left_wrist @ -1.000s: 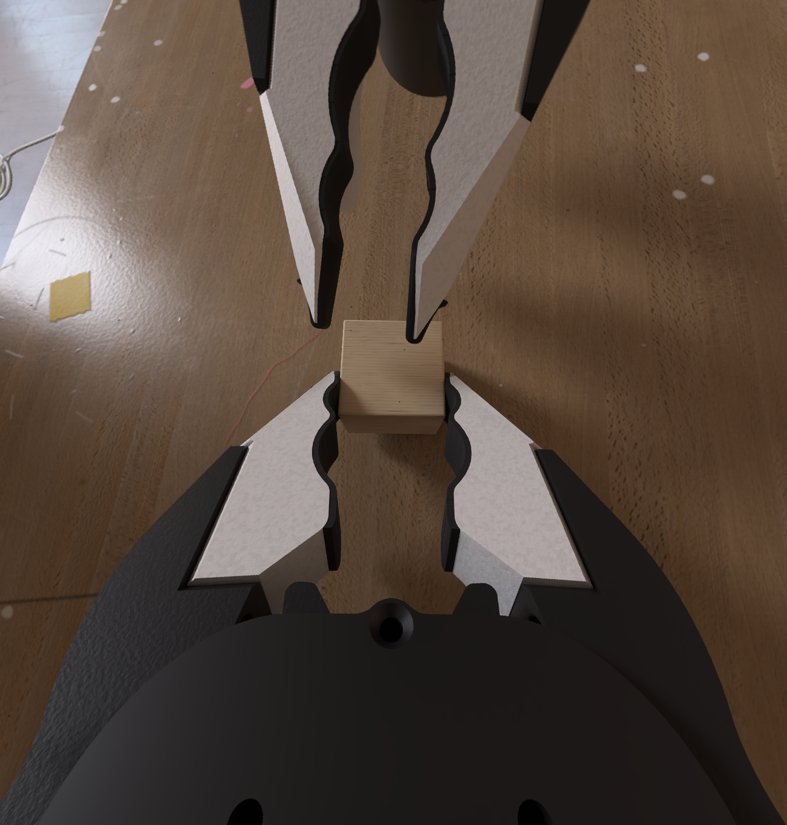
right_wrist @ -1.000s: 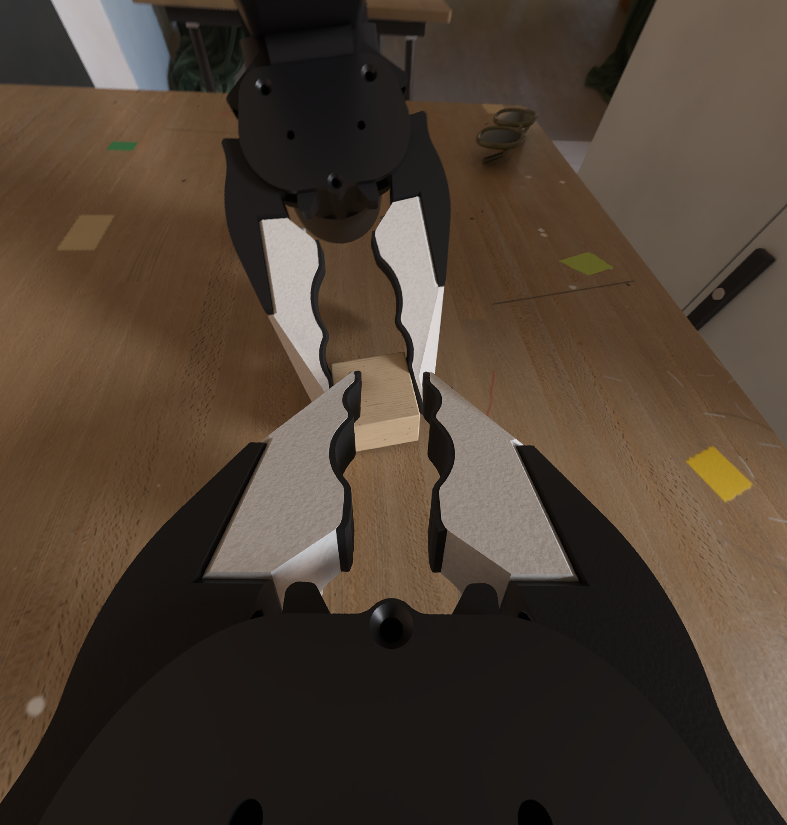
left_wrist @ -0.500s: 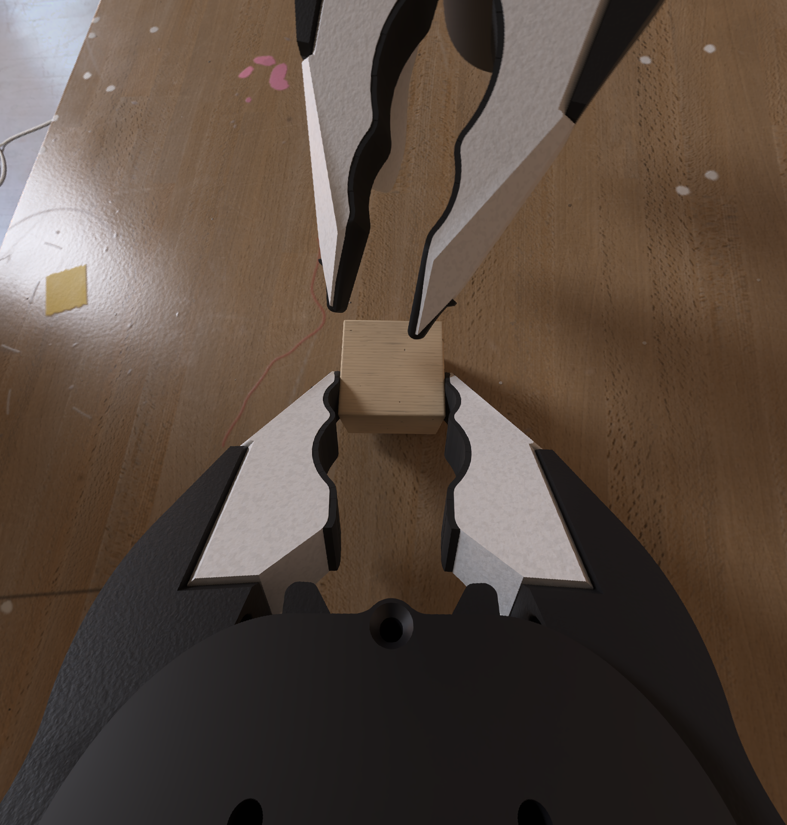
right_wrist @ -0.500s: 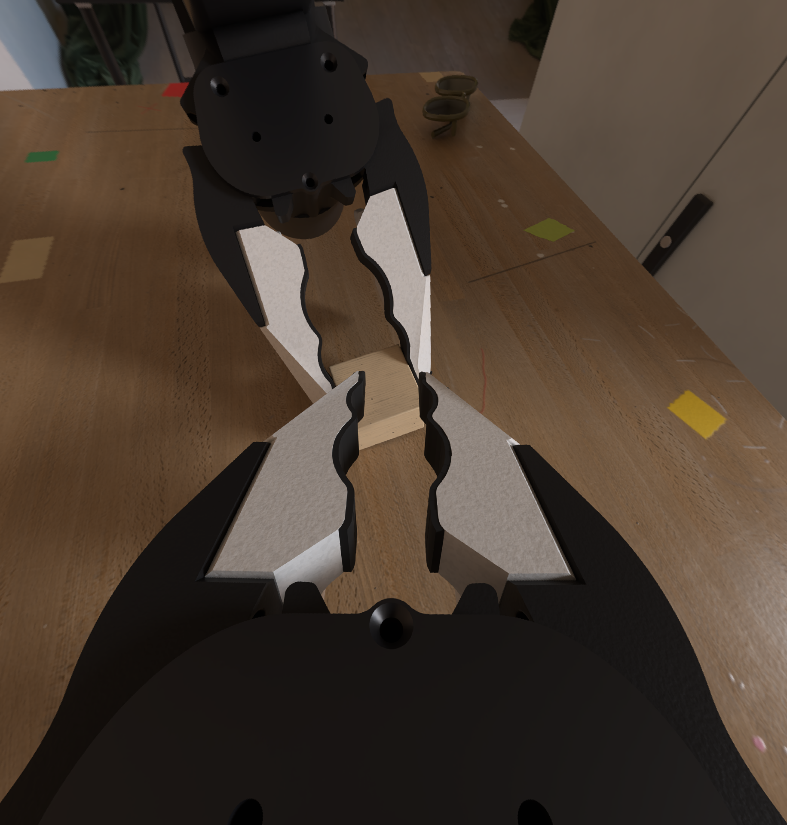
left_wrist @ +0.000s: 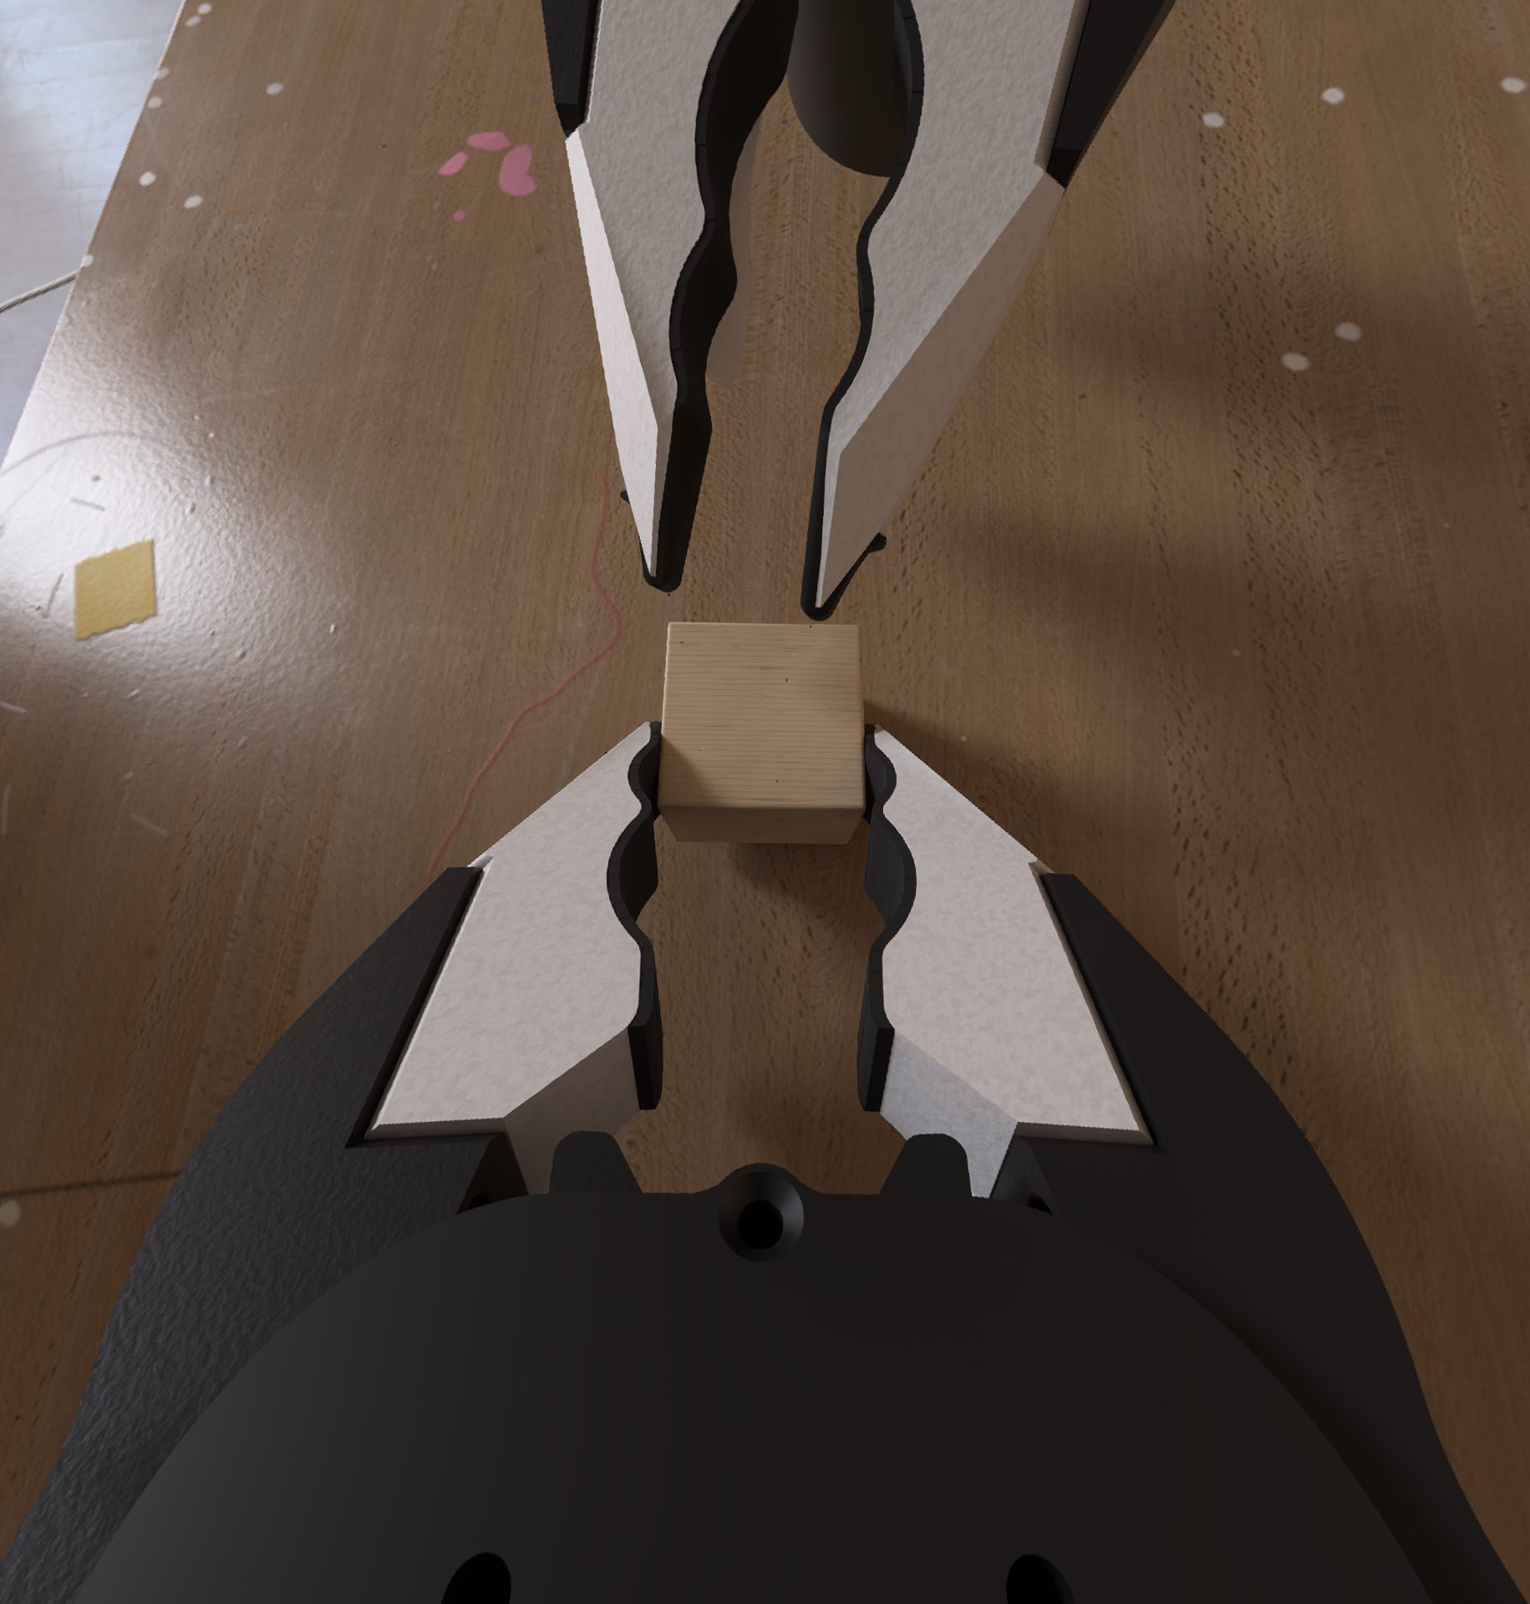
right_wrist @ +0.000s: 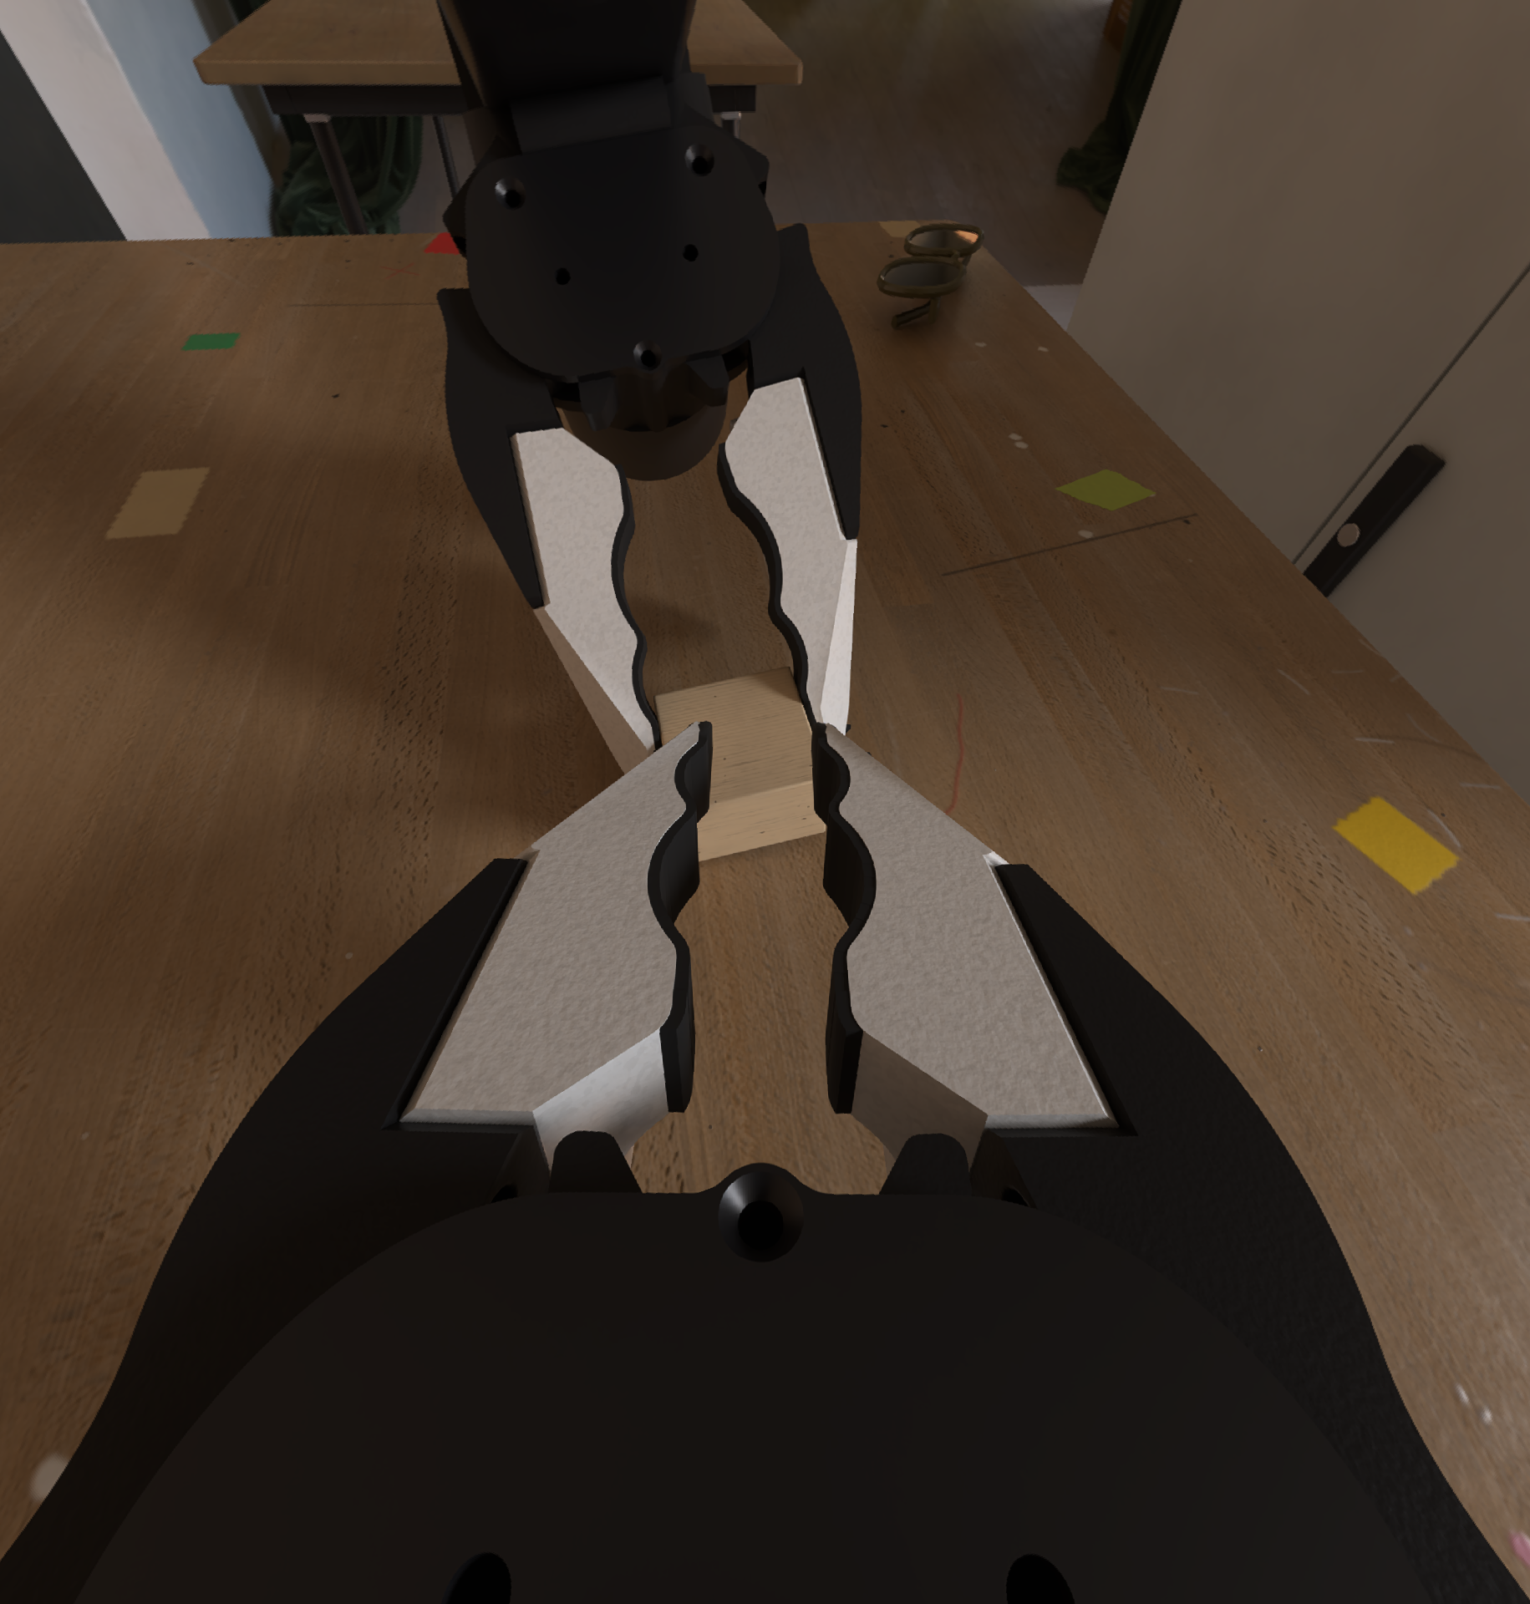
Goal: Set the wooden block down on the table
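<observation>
Block: wooden block [left_wrist: 761, 738] looks nearly cube-shaped, no clear long axis; flat top faces up, grain lines run side to side in the left wrist view.
Left gripper [left_wrist: 761, 764]: fingers pressed on the block's two sides, holding it.
Right gripper [right_wrist: 761, 746]: opposite, tips narrowly apart, just short of the block, empty.
Table [left_wrist: 1265, 781]: brown wood beneath the block; contact unclear.

Block's [left_wrist: 761, 729] underside hidden; contact with table [left_wrist: 1265, 781] impossible to judge. Block flanks masked by left gripper [left_wrist: 761, 746] fingertips. Beyond block, right gripper [left_wrist: 739, 599] body cropped by top edge. From right wrist, block's [right_wrist: 757, 764] near corners covered by fingertips [right_wrist: 839, 764].
</observation>
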You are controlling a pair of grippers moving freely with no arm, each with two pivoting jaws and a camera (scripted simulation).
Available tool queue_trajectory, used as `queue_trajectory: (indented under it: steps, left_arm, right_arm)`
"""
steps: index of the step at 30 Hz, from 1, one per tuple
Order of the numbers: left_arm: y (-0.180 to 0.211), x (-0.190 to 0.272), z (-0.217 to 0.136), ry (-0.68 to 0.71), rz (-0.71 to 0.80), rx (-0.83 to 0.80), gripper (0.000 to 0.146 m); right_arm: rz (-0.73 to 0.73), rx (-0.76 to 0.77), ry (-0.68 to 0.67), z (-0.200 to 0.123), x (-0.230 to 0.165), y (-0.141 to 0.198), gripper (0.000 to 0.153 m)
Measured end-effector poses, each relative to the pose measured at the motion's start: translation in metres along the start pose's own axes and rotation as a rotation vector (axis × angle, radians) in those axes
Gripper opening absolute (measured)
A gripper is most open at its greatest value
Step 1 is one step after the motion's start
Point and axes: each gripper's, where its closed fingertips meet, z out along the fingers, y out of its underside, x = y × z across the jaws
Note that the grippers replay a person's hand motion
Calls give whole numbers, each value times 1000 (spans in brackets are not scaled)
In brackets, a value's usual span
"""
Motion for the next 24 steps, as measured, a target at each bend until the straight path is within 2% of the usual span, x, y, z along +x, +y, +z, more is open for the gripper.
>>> queue_trajectory:
  steps: [16, 24]
  left_arm:
    - [-1, -1, -1, 11, 4, 13, 45]
    - [1, 6, -2, 44, 44, 3, 45]
  right_arm:
    - [-4, 69, -1, 7, -1, -13, 19]
    - [-34, 44, -47, 5, -8, -8, 22]
